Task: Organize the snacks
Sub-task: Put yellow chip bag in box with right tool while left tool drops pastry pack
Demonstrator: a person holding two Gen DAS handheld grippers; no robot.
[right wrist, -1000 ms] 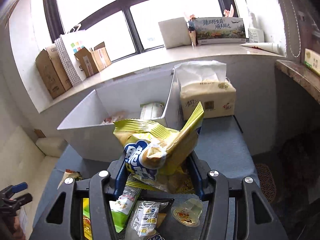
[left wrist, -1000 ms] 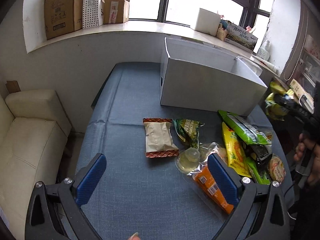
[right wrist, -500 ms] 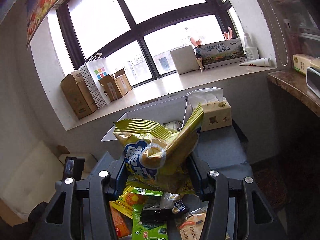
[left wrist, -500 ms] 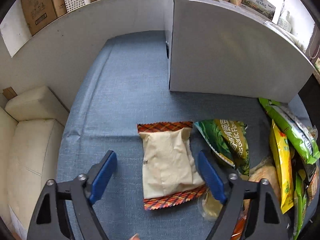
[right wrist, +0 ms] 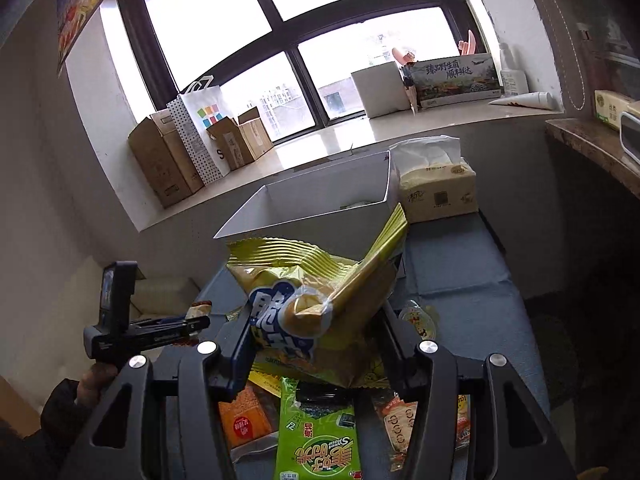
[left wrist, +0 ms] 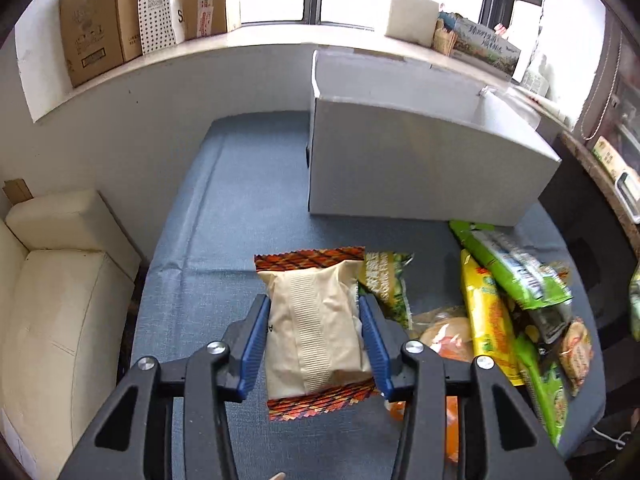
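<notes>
Left tool (left wrist: pixel 316 322) just closed onto tan cracker packet (left wrist: pixel 318 332); right tool (right wrist: pixel 316 328) clamped on crumpled yellow chip bag (right wrist: pixel 316 300).

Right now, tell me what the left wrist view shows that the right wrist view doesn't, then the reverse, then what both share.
Only the left wrist view: the left tool, whose jaws have just been closing, clamped on the beige snack packet, and the cream sofa.
Only the right wrist view: the right tool gripping the yellow chip bag, and the tissue pack.
Both: the white box, the blue table cover and the cardboard boxes on the sill.
</notes>
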